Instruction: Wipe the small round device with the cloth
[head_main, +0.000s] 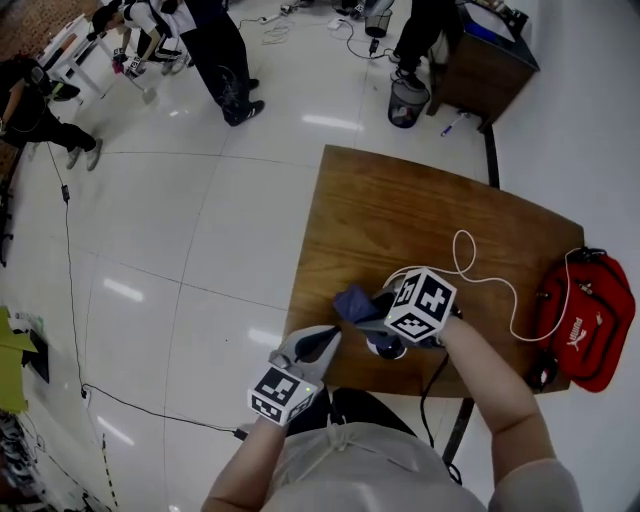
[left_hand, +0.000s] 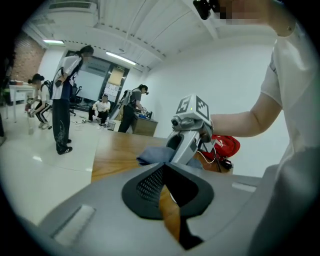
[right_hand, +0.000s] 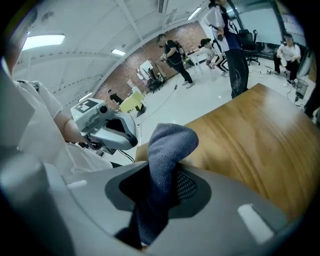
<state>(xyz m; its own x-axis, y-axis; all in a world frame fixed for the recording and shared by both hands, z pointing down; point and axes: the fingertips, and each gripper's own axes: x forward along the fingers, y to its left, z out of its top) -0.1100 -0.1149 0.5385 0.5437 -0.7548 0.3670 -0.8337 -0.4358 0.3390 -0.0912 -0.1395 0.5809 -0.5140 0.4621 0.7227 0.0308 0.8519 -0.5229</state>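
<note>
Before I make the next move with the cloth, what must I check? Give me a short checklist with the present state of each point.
1. Cloth held in the right gripper: ok, jaws closed on it.
2. Left gripper free to help: ok, shut with nothing between the jaws.
3. Small round device found: cannot tell; the head view shows only a round white-rimmed thing, partly under the right gripper.
4. Cloth touching that thing: cannot tell.
5. White cable out of the way: cannot tell; it runs close to the right gripper.
</note>
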